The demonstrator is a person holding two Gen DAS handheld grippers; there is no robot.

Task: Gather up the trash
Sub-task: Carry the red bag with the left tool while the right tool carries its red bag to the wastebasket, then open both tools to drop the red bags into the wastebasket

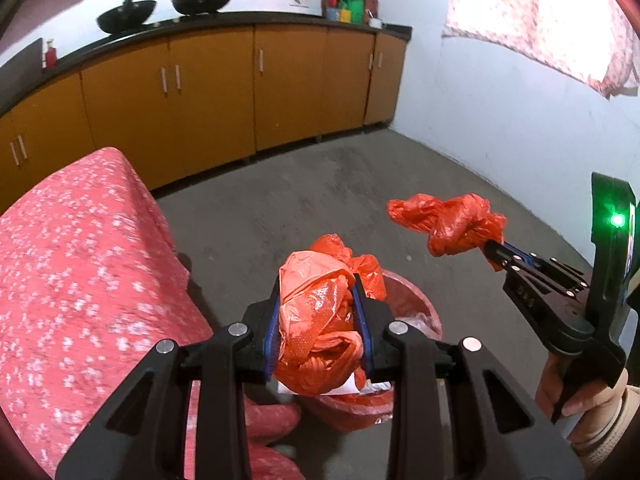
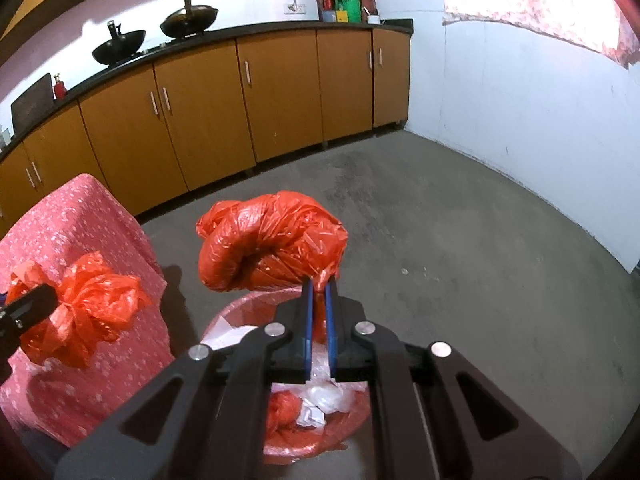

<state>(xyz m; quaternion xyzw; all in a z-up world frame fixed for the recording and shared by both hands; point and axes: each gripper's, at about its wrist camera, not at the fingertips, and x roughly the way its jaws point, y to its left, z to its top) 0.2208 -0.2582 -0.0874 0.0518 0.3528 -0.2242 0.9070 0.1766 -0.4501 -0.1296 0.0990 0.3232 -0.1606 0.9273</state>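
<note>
Orange-red plastic everywhere, basically: two bunched-up ends of a bin bag, one per gripper. Left gripper (image 1: 320,312) pinching a fat crumpled wad (image 1: 316,320) between its blue pads, jaws held partway apart by the bulk. Right gripper (image 2: 319,292) nearly closed, nipping a thin twist of the other wad (image 2: 272,240). Both hanging right over a pink bin (image 2: 240,312) on the grey concrete floor (image 2: 460,260), next to a table in a pink speckled cloth (image 1: 80,260). Only in the right wrist view: down into the bin, white wrappers and crumpled paper (image 2: 324,396) sitting in the liner. Only in the left wrist view: a hand (image 1: 568,392) gripping the right tool's handle, plus a green light (image 1: 618,220) glowing on it. Orange cabinets (image 1: 208,88) and two black woks (image 1: 126,16) in the back of both.
</note>
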